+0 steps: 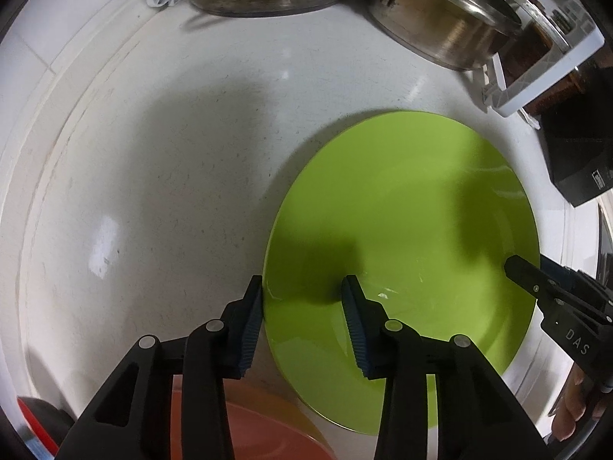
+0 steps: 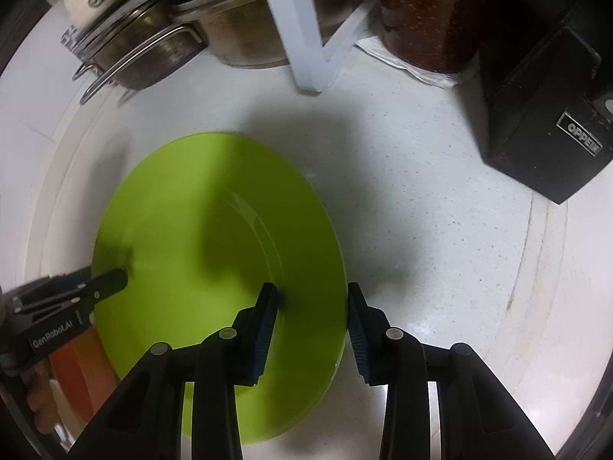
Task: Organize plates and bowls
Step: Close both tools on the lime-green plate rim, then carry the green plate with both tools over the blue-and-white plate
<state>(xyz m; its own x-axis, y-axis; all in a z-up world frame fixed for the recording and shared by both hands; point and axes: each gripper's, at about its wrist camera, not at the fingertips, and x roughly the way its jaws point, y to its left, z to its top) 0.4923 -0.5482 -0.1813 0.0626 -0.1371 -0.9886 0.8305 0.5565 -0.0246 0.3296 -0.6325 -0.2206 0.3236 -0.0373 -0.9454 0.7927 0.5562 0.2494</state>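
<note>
On the worktop (image 2: pixel 440 211), we straddle the green plate's (image 1: pixel 402 211) opposite rims with both hand-held grippers, left (image 1: pixel 302 322) and right (image 2: pixel 312 329), gaping unclenched, presumably to lift it level.

A white speckled surface (image 2: pixel 421 199) carries a green plate (image 2: pixel 184 211); behind the plate stand steel pots (image 2: pixel 237 38), a black box (image 2: pixel 544 122) off to its right.

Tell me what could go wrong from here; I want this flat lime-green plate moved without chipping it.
1. Both the left gripper and the right gripper straddle opposite rim edges of the flat lime-green plate, open; uneven closing could tilt or slip it.
2. The stainless steel pots sit just behind; a forward push could knock the plate into them.
3. An orange plate lies partly underneath and may get dragged along.
</note>
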